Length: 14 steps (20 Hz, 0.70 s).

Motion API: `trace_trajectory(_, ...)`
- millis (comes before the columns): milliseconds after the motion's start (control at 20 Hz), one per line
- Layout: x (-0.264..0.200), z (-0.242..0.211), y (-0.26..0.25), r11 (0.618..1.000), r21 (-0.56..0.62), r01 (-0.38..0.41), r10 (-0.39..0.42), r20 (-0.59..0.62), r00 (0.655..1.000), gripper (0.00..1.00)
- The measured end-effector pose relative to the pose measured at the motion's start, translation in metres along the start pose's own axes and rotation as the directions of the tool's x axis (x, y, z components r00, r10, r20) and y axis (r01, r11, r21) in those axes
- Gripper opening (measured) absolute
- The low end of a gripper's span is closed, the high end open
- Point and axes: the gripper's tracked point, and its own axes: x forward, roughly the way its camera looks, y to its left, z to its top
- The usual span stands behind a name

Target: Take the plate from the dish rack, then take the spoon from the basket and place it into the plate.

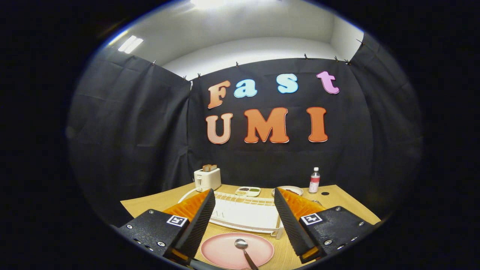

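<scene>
A pink plate (228, 251) lies flat on the wooden table (150, 204), low between my two fingers. A metal spoon (243, 248) rests in the plate, bowl toward the rack and handle pointing back at me. Just beyond the plate stands the white dish rack (243, 213), with nothing standing in it. My gripper (243, 195) hangs above the plate and rack, open, its fingers wide apart and holding nothing. The basket cannot be made out.
A white toaster (207, 179) with bread in it stands at the back left. A small divided dish (248, 191) and a shallow bowl (290, 190) sit behind the rack. A bottle (314, 180) stands at the back right.
</scene>
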Motion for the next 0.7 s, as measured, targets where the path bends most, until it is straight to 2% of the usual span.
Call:
trace_trajectory(200,-0.007,-0.004,-0.004,0.996,-0.062,0.059,-0.057,0.033,0.998,0.95)
trace_trajectory(350,-0.008,-0.008,-0.014,0.992,-0.062,0.111,-0.109,0.038,0.993,0.95)
trace_trajectory(500,-0.009,-0.015,-0.013,0.995,-0.049,0.088,-0.088,0.016,0.996,0.95)
trace_trajectory(700,-0.01,-0.014,-0.03,0.991,-0.03,0.132,-0.132,0.021,0.991,0.95)
